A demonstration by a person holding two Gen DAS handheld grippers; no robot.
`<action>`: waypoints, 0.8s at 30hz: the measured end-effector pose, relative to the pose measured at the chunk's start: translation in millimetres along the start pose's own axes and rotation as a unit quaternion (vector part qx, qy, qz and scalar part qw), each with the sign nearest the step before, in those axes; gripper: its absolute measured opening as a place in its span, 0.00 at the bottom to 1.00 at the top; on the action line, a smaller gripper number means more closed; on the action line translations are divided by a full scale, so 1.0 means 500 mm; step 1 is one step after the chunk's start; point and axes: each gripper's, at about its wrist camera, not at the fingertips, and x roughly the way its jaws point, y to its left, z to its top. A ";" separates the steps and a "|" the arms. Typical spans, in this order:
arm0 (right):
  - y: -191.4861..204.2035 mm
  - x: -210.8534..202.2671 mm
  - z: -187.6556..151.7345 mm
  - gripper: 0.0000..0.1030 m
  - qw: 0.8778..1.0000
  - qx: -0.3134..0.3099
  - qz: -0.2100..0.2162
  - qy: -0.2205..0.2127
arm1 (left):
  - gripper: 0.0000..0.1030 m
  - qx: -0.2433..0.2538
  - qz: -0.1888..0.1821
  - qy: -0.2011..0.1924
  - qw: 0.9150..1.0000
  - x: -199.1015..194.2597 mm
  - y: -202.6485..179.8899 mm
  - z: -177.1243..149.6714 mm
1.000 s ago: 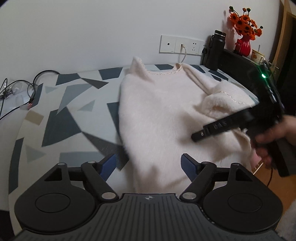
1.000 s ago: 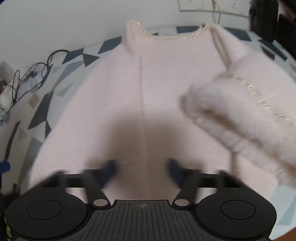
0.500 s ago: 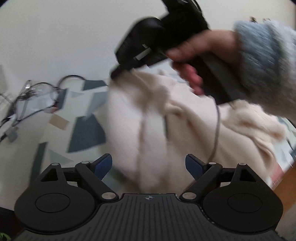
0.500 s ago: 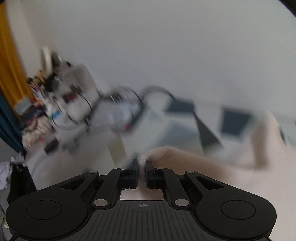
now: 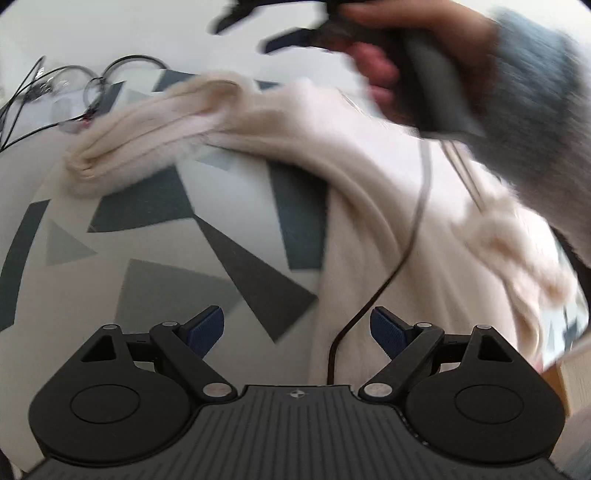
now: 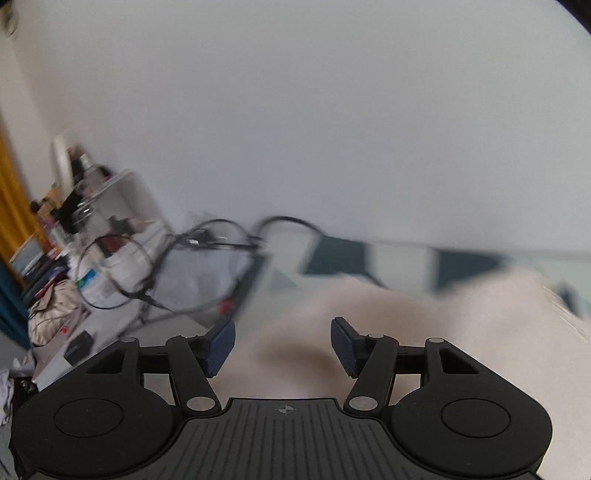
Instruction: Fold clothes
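Note:
A fluffy cream sweater [image 5: 373, 173] lies on the table with the grey and blue triangle pattern [image 5: 155, 229]. One sleeve [image 5: 147, 129] stretches out to the left across the table. My left gripper [image 5: 297, 330] hovers open over the sweater's left edge, nothing between its fingers. Above the sweater, at the top of the left wrist view, a hand in a blue-grey sleeve holds my right gripper [image 5: 280, 22], its fingers apart. In the right wrist view my right gripper [image 6: 282, 347] is open just above the sweater [image 6: 369, 332], holding nothing.
Black cables [image 5: 92, 77] lie at the table's far left corner, also in the right wrist view as cables [image 6: 192, 254]. A cluttered shelf [image 6: 74, 221] stands beyond the table's left end. A white wall [image 6: 332, 110] runs behind. A thin cord [image 5: 402, 251] hangs over the sweater.
My right gripper, shut on the sweater's sleeve half a second ago, has opened and let it go. The sleeve now lies stretched out to the left. The left gripper tilted down over the table.

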 end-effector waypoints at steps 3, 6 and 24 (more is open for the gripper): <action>-0.086 -0.154 -0.069 0.57 0.997 0.038 -0.057 -0.034 | 0.86 0.025 -0.021 0.011 0.999 -0.006 -0.017 -0.016; -0.156 -0.328 -0.158 0.60 0.985 0.086 -0.134 -0.069 | 0.86 0.057 -0.038 0.018 0.997 -0.013 -0.038 -0.034; -0.237 -0.526 -0.465 0.93 0.913 0.173 -0.357 -0.100 | 0.86 0.250 0.005 -0.001 0.968 0.038 -0.175 -0.085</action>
